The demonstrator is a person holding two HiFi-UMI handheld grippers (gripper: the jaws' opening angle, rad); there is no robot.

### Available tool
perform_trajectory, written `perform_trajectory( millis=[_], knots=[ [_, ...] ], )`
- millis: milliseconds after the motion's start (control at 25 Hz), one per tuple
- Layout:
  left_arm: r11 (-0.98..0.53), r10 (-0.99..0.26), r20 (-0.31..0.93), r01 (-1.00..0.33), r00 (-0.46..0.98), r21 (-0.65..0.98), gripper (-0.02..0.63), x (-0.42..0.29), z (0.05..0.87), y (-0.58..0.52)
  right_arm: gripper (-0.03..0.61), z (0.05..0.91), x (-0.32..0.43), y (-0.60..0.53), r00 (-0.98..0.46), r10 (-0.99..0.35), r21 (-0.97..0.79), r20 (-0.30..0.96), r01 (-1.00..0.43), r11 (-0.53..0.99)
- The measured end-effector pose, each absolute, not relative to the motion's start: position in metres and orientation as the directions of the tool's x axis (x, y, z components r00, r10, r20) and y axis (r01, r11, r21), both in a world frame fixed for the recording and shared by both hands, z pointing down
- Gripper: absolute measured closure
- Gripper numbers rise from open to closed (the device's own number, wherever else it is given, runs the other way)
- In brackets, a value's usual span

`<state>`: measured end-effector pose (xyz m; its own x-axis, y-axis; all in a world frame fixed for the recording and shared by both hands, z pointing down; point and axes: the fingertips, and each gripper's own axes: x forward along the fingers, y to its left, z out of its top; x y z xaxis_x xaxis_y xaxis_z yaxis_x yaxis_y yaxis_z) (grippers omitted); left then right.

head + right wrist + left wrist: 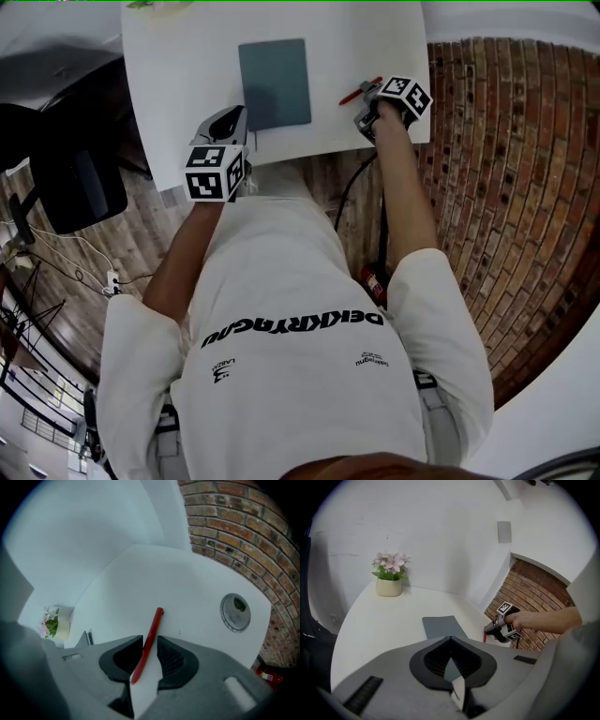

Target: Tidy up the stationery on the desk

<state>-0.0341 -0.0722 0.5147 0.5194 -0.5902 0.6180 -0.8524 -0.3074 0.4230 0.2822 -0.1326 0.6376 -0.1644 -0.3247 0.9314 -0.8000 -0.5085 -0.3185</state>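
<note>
Near the right edge of the desk (187,56), the right gripper (149,641) is straddling the flat-lying red pen (153,629) with jaws apart, so closing squarely on its middle is seeming wise, while the left gripper (450,639) is hovering clenched, empty.

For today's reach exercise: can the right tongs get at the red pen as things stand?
Likely yes: the red pen lies on the desk between the open right tongs, nothing blocking it.

Upside-down black lettering (292,330) across the person's white shirt (281,253), not clearly legible.
</note>
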Motion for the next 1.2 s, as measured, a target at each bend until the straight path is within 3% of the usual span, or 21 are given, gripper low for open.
perform_trajectory(
  millis=[320,600,880,1200],
  knots=[
    [-0.291,-0.59,0.603,-0.838,0.537,0.462,0.615,-0.038,0.516,-0.072,0.476,0.64,0.277,-0.134,-0.028,-0.185,-0.097,0.982,-0.923,-0.373],
    [-0.311,-0.575,0.59,-0.818,0.567,0.483,0.615,-0.031,0.513,-0.065,0.52,0.638,0.257,-0.146,0.011,-0.199,-0.019,0.98,-0.988,-0.152],
    [-0.33,-0.56,0.592,-0.811,0.58,0.483,0.615,-0.026,0.512,-0.06,0.531,0.628,0.258,-0.154,-0.053,-0.25,-0.087,0.967,-0.988,-0.126],
    [-0.346,-0.562,0.589,-0.812,0.581,0.471,0.615,-0.022,0.507,-0.058,0.529,0.59,0.211,-0.169,-0.221,-0.382,-0.205,0.897,-0.975,0.083]
  ],
)
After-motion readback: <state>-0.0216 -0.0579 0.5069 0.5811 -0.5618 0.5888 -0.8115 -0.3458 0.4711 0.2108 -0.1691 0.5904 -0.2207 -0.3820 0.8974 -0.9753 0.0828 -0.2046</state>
